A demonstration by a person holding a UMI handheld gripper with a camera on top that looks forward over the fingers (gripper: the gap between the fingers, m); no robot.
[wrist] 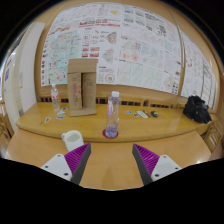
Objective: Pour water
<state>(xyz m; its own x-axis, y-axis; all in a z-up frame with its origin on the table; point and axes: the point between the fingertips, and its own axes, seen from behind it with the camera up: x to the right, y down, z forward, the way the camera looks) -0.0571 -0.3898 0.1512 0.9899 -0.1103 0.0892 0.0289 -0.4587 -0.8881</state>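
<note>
While hand-held gripper (111, 162) gapes wide | water bottle (112, 115) upright beyond fingers | table (150, 128)

A wooden table (150, 128) carries a water bottle (112, 115), white cup (72, 139) and black bag (197, 109).

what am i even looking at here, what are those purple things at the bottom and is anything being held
This is a single picture, taken by a wide-angle camera mounted on a hand-held gripper and looking forward along its two fingers. A person carries the tool; there is no robot arm. The purple shapes are the pads on the inner faces of the fingers, part of the tool itself. The fingers stand apart and nothing is between them, so nothing is held.

Ahead lies a wooden table. On it a clear plastic bottle stands upright beyond the fingers, and a white cup sits nearer, just ahead of the left finger. Further back are a cardboard box and a black bag. Posters cover the wall.
</note>
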